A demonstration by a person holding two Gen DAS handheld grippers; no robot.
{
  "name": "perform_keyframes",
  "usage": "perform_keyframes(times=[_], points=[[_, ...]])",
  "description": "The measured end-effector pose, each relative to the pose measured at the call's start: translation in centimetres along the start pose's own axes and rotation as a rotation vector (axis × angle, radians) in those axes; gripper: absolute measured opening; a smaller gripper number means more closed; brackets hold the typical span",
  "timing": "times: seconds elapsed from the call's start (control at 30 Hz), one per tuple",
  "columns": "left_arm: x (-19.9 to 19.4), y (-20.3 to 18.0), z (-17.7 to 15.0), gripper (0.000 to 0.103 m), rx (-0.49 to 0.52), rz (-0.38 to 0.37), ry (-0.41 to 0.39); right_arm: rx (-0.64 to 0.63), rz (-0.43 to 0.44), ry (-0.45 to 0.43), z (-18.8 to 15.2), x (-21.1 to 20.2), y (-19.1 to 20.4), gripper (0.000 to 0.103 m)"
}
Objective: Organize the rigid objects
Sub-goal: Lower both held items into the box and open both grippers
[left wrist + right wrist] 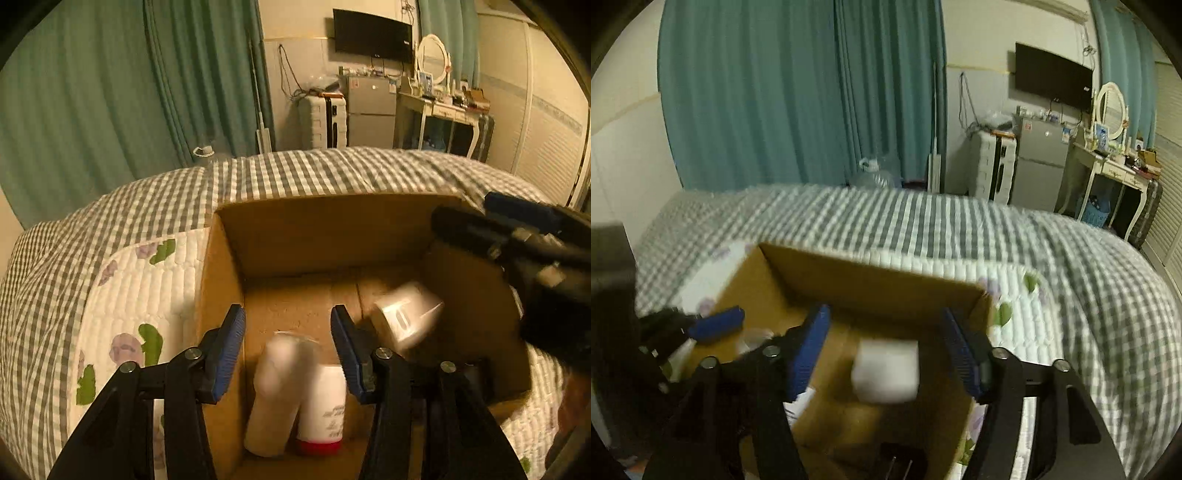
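Note:
An open cardboard box (332,232) sits on the bed. In the left wrist view my left gripper (288,347) is open over the box, above a blurred beige bottle (273,398) and a white bottle with a red cap (325,410) lying inside. A blurred white boxy object (406,314) is in the air inside the box, below my right gripper (517,229). In the right wrist view my right gripper (886,347) is open over the box (871,280), with the white object (886,369) loose between and below its fingers. The left gripper's blue pad (718,325) shows at left.
The box rests on a grey checked quilt (314,170) with a white floral pad (147,288). Green curtains (798,92), a water jug (875,173), a suitcase (991,166), a small fridge (1039,158) and a dressing table (1112,162) stand beyond the bed.

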State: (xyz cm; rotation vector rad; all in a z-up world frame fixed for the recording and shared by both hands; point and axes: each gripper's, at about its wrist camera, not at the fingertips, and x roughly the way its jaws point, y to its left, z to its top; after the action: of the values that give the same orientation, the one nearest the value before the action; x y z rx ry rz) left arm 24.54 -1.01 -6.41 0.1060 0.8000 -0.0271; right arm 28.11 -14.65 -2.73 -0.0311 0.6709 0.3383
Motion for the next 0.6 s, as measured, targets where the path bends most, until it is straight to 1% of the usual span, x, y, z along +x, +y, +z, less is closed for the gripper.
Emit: perform_keyframes(times=[0.03, 0.13, 0.17, 0.2, 0.23, 0.27, 0.3, 0.37, 0.43, 0.47, 0.57, 0.6], points=[[-0.5, 0.1, 0.1, 0.059, -0.006, 0.000, 0.001, 0.002, 0.005, -0.007, 0.5, -0.9, 0.0, 0.068], [-3.4, 0.2, 0.4, 0.064, -0.018, 0.003, -0.021, -0.001, -0.004, -0.027, 1.6, -3.9, 0.4, 0.069], [-4.7, 0.3, 0.4, 0.066, -0.019, 0.005, -0.033, -0.010, -0.009, -0.030, 2.0, -5.4, 0.7, 0.071], [-6.1, 0.4, 0.4, 0.071, -0.022, 0.009, -0.044, -0.015, -0.014, -0.034, 2.1, -6.6, 1.0, 0.072], [-7.7, 0.5, 0.3, 0.073, -0.029, 0.009, -0.056, -0.019, -0.017, -0.039, 2.2, -7.8, 1.3, 0.074], [-8.9, 0.7, 0.4, 0.073, -0.032, 0.002, -0.062, -0.028, -0.020, -0.048, 2.3, -9.6, 1.7, 0.075], [-10.0, 0.7, 0.5, 0.073, -0.035, -0.004, -0.067, -0.034, -0.025, -0.055, 2.3, -10.8, 2.1, 0.075], [-12.9, 1.2, 0.2, 0.074, -0.050, -0.003, -0.085, -0.046, -0.036, -0.061, 2.2, -13.8, 2.9, 0.080], [-15.5, 1.6, -0.2, 0.080, -0.057, 0.005, -0.103, -0.046, -0.032, -0.064, 1.9, -16.3, 3.5, 0.081], [-16.7, 1.8, -0.5, 0.081, -0.057, 0.010, -0.111, -0.047, -0.032, -0.066, 1.8, -17.0, 3.7, 0.083], [-19.6, 2.4, -1.5, 0.083, -0.038, 0.027, -0.119, -0.061, -0.038, -0.069, 0.8, -20.4, 4.9, 0.086], [-20.2, 2.6, -2.0, 0.083, -0.037, 0.031, -0.119, -0.070, -0.034, -0.053, 0.4, -21.3, 5.4, 0.086]])
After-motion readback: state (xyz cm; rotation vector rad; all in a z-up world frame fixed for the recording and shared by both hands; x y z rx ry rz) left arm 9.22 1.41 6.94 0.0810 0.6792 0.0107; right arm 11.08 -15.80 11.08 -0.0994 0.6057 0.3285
